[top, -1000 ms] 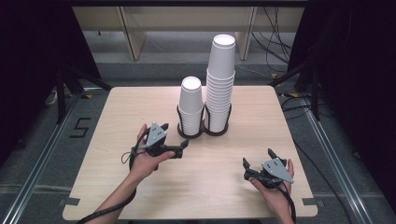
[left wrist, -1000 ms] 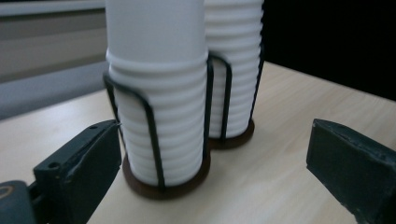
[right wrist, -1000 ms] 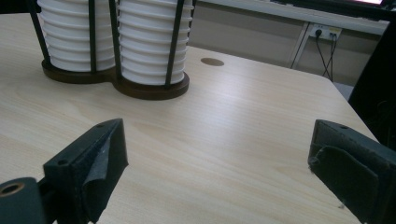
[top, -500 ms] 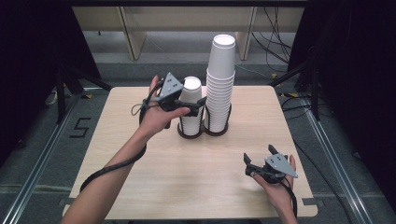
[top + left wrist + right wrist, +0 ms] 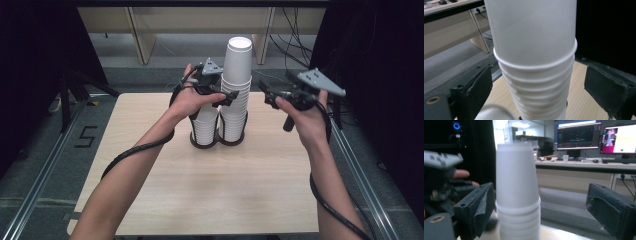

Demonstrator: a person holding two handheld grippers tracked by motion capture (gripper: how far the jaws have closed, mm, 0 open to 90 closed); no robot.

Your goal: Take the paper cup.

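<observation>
White paper cups in the tall stack (image 5: 236,85) stood between both spread hand-held grippers, left (image 5: 226,96) and right (image 5: 266,93), so pinching just the top cup squarely, above its rim, seemed wise.

Left gripper (image 5: 226,96): black body, grey three-cornered plate on top with small dark holes near its corners. Black cable trails from it along the bare forearm toward the table's near edge. Right gripper (image 5: 266,93): same build, black frame, grey triangular plate, black handle below, black cable running down beside the forearm. No sleeves visible on either arm; hands bare, no gloves. In the left gripper view, jaws carry thick black foam-like pads (image 5: 475,93) with rough, worn edges; a brass-coloured ringed hole sits at the lower left. Right gripper view shows matching black pads (image 5: 610,205), one brass-coloured hole, small screw recesses.
</observation>
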